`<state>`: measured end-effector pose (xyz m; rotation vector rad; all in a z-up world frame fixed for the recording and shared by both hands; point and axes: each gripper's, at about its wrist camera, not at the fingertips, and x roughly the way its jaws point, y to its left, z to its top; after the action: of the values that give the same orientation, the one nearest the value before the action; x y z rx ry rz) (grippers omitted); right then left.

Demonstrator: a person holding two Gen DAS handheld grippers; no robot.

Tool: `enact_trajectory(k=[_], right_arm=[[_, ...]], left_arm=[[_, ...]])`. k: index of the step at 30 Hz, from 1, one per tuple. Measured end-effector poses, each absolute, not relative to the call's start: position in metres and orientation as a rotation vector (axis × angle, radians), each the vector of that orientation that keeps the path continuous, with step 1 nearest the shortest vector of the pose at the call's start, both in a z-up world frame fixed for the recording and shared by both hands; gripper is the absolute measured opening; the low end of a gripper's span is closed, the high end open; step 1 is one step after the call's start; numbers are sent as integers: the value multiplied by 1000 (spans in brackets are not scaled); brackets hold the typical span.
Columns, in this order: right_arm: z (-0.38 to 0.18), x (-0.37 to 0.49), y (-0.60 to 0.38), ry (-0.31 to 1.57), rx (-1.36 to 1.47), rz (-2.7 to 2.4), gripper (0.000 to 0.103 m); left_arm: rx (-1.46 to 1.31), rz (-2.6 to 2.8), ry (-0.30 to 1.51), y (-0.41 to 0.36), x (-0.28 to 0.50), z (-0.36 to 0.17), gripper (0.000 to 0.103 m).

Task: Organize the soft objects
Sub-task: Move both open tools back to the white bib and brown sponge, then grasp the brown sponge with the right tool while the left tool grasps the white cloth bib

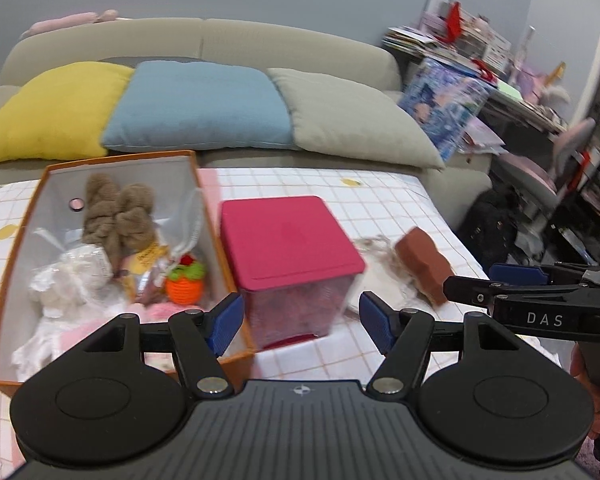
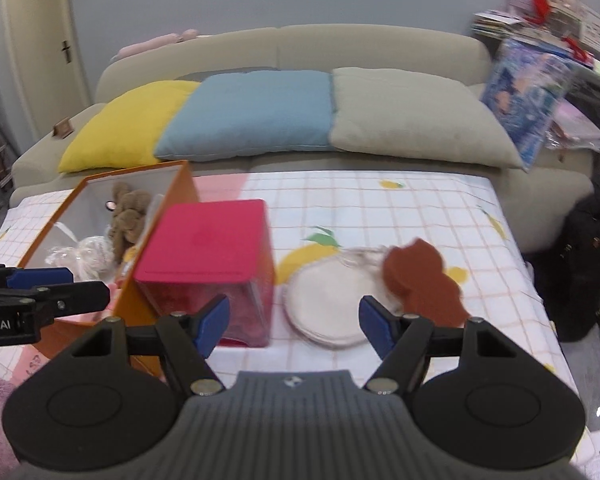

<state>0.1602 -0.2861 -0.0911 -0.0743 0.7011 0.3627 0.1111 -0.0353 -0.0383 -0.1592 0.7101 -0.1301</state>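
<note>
An orange box (image 1: 18,240) (image 2: 52,224) stands open on the table's left, holding a brown plush (image 1: 118,212) (image 2: 128,212), a white plush (image 1: 68,280), an orange knitted toy (image 1: 184,284) and pink soft things. Right of it sits a clear cube container with a magenta lid (image 1: 288,236) (image 2: 208,240). Further right lie a rust-brown cushion (image 1: 422,258) (image 2: 420,280) and a flat white round pad (image 2: 324,304). My left gripper (image 1: 300,322) is open above the cube's near side, nothing between its fingers. My right gripper (image 2: 294,324) is open and empty, over the gap between cube and pad.
The table wears a checked cloth with lemon prints (image 2: 380,208). Behind it is a beige sofa (image 2: 380,48) with yellow (image 2: 128,124), blue (image 2: 252,112) and grey (image 2: 412,116) pillows. A cluttered desk (image 1: 480,60), a chair and a black bag (image 2: 580,264) stand at the right.
</note>
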Motion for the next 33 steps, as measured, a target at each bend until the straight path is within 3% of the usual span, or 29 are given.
enact_trajectory(k=[15, 33], right_arm=[[-121, 159, -342, 674, -16, 231, 70], [-165, 221, -347, 634, -6, 169, 70]], left_arm=[[-75, -277, 717, -97, 134, -55, 75], [60, -381, 712, -132, 181, -58, 75]])
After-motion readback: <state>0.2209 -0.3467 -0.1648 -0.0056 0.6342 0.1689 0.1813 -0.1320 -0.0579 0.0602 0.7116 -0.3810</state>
